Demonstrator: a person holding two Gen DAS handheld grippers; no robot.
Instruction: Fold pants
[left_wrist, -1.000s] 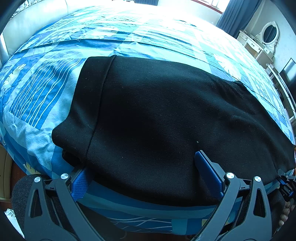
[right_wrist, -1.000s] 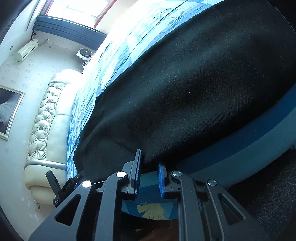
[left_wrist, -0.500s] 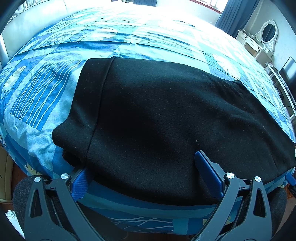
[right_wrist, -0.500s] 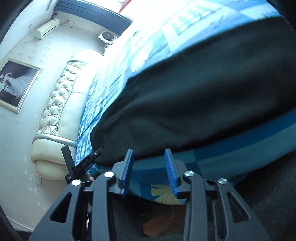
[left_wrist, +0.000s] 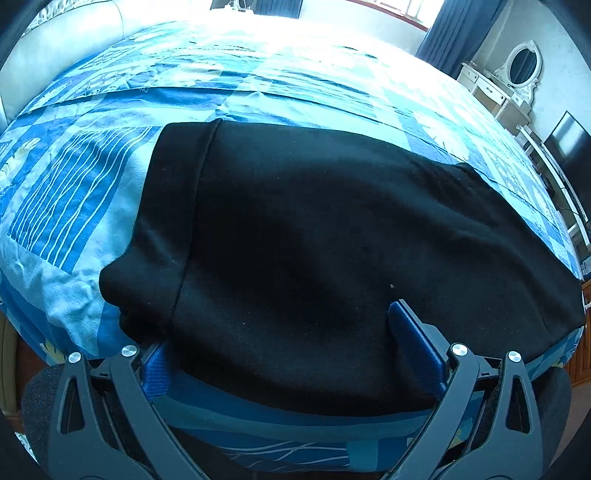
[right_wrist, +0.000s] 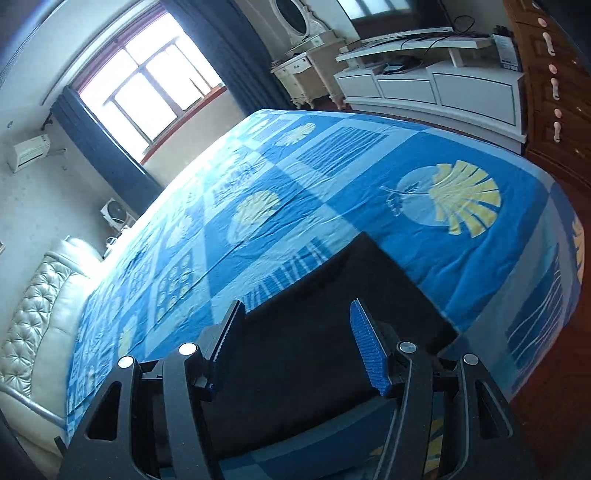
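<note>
Left tool (left_wrist: 280, 347): jaws spread wide at near edge of pants (left_wrist: 332, 240), right pad lying on cloth, nothing pinched. Right tool (right_wrist: 295, 332): jaws opening, empty, hovering over pants (right_wrist: 314, 350) end. Pants black, flat along near edge of bed (left_wrist: 258, 85); blue quilt (right_wrist: 332, 184) beneath.

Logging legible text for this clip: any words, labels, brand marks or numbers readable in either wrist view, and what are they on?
No text can be read in either view.
White card on the white cabinet: carries dark print, too small and blurred to read.
Black pants: no label or tag visible.
Blue bedspread: leaf and stripe patterns only, no lettering.
</note>
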